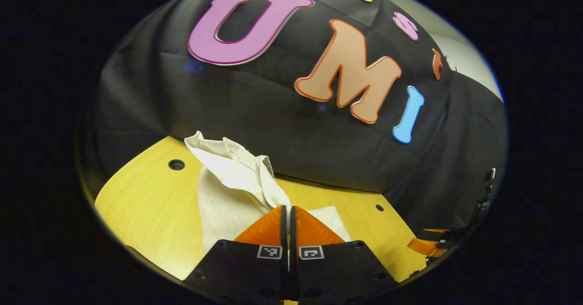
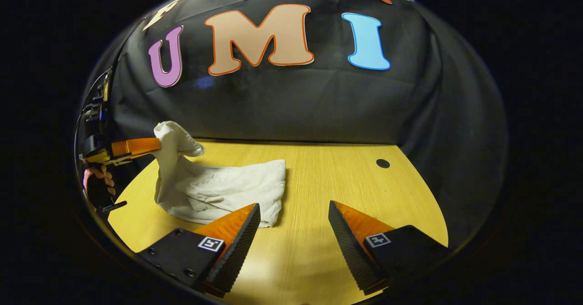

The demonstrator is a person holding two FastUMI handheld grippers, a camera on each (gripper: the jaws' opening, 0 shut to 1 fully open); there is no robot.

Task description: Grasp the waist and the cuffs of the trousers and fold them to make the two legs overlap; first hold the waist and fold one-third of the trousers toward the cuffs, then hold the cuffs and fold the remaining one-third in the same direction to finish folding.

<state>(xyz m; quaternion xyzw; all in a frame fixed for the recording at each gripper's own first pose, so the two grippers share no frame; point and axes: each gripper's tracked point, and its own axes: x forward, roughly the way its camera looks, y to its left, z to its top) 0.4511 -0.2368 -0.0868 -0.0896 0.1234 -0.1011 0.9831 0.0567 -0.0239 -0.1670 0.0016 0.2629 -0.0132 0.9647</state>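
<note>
off-white trousers [image 2: 218, 189], all crumpled and bunched up on the wooden counter [image 2: 346, 177], with one end pulled up off it into a peak

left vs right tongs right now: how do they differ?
The left tongs are shut on the trousers, lifting one end off the table; the right tongs are open and hold nothing. The left ones sit raised at the trousers' lifted end; the right ones hang over bare table beside the trousers.

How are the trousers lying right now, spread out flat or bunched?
Bunched. The trousers lie in a heap on the table, with one end lifted by the left tongs, which are shut on the cloth.
</note>
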